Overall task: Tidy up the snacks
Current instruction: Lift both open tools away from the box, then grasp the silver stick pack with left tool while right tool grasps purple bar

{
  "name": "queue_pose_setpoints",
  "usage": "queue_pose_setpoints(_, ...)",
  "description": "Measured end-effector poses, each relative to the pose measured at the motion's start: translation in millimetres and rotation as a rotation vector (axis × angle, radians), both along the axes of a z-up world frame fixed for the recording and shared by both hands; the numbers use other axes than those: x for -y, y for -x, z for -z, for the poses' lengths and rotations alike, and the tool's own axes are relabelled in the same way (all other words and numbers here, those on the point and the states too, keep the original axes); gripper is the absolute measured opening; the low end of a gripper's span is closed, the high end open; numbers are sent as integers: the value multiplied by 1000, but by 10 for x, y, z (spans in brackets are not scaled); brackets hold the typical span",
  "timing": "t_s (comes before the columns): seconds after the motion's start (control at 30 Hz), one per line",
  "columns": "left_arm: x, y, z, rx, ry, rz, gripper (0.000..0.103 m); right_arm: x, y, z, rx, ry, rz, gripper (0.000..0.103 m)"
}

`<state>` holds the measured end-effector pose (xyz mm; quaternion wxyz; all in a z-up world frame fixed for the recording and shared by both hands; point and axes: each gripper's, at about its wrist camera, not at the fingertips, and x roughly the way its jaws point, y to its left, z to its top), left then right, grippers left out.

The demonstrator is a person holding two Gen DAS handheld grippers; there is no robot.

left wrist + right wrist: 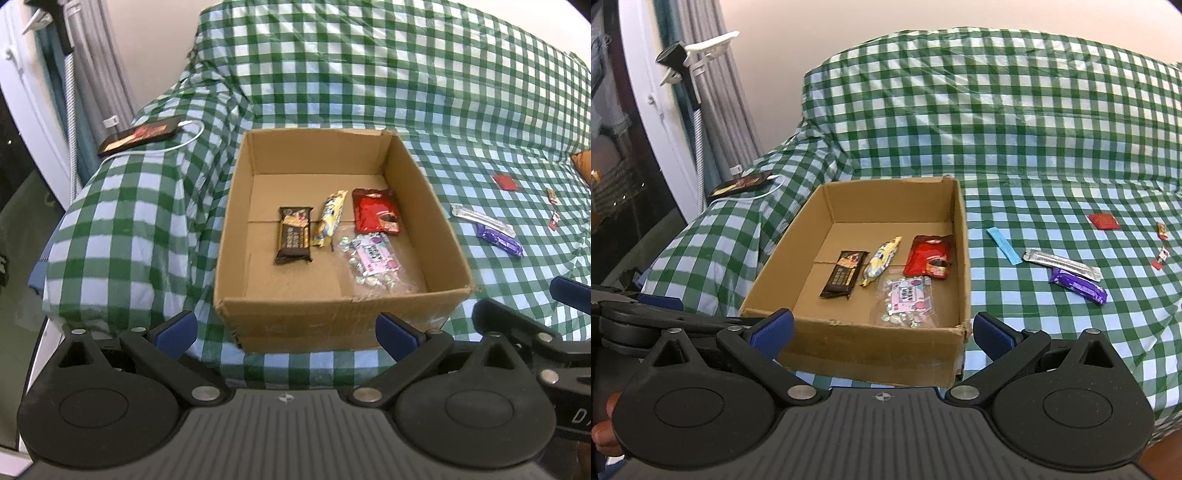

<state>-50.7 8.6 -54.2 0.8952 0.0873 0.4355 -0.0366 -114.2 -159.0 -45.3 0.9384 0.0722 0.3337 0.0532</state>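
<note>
The loose snacks lie right of the cardboard box (849, 354) on the green checked cloth (1034, 147), so the right gripper (882, 332), jaws wide and empty, looks nearer them than the left gripper (284, 332), also wide. The purple bar (1078, 286) and silver bar (1062, 264) run near-right to far-left. Curtains (716, 110) hang far left.

Sofa under green-checked cover (997, 122) ahead of me. Cream wall (812, 33) behind, grey curtain (727, 110) left, phone (142, 137) charging on the armrest.
</note>
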Motion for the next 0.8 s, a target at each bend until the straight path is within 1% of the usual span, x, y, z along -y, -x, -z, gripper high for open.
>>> queue_pose_setpoints(0.1, 161, -90, -28, -2, -2, 23, 103, 162, -2, -4, 13, -12, 46, 103)
queue_pose_setpoints(0.2, 398, -189, -66, 2, -4, 60, 103, 427, 10, 4, 29, -16, 114, 103)
queue_pose_setpoints(0.33, 822, -355, -108, 12, -2, 132, 103, 864, 25, 68, 33, 7, 221, 103)
queue_pose_setpoints(0.4, 1036, -460, -109, 5, 4, 168, 103, 1107, 28, 129, 27, 12, 279, 103)
queue_pose_setpoints(0.5, 1421, -670, -55, -17, -3, 252, 103, 1480, 14, 215, 18, 5, 367, 103)
queue_pose_setpoints(0.57, 1716, -844, 13, -32, -31, 329, 103, 1712, -21, 285, 17, 6, 419, 103)
queue_pose_setpoints(0.63, 2017, -1014, 102, -31, -68, 405, 103, 1917, -97, 386, 12, 12, 442, 103)
queue_pose_setpoints(0.67, 2178, -1122, 160, -23, -100, 442, 103, 2013, -159, 443, 4, 18, 444, 103)
queue_pose_setpoints(0.73, 2445, -1339, 306, -10, -151, 504, 103, 2199, -333, 587, -22, 35, 424, 103)
queue_pose_setpoints(0.8, 2750, -1600, 511, -14, -211, 563, 103, 2353, -537, 753, -46, 55, 382, 103)
